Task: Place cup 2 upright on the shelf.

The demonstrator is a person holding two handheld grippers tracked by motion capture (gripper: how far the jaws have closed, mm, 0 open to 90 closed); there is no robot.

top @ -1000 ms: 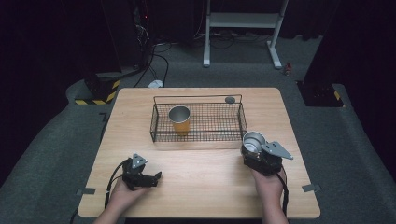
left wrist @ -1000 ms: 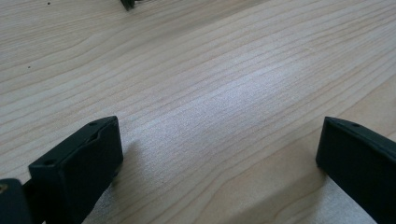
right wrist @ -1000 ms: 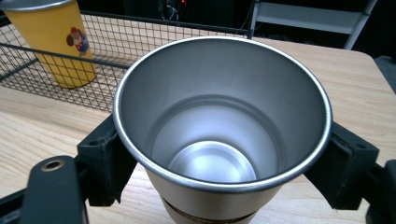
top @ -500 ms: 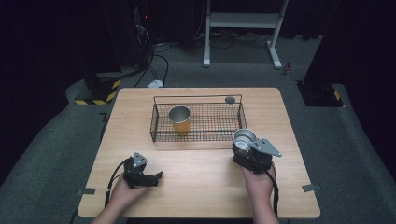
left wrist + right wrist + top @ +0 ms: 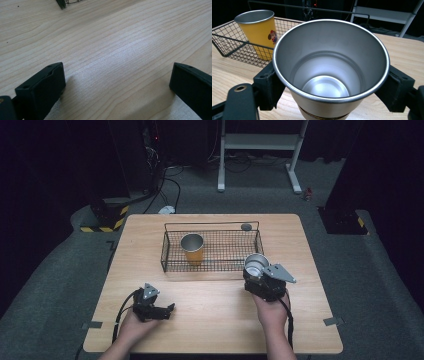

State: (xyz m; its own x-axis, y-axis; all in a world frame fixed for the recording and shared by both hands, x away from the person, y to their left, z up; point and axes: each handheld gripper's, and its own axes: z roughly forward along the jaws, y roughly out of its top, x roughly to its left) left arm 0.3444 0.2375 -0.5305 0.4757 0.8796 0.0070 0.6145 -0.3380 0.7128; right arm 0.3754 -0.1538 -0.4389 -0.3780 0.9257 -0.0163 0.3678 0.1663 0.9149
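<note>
A silver metal cup point(image 5: 256, 264) point(image 5: 329, 72) stands upright between the jaws of my right gripper point(image 5: 257, 276) point(image 5: 329, 82), which is shut on it just off the near right corner of the black wire basket point(image 5: 175, 262) point(image 5: 227, 43). Inside the basket stands a yellow cup point(image 5: 192, 248) point(image 5: 260, 32) with a small cartoon print. My left gripper point(image 5: 167, 310) point(image 5: 117, 85) rests low on the wooden table point(image 5: 215, 320) at the near left, open, with bare wood between its jaws.
A small dark round object point(image 5: 246, 226) lies on the table behind the basket's far right corner. Cables, a white shelf frame point(image 5: 260, 142) and a yellow-black striped block point(image 5: 102, 222) sit on the floor beyond the table.
My right gripper has carried the silver cup leftward, from beside the basket's right end to its near right corner. The left gripper has stayed put.
</note>
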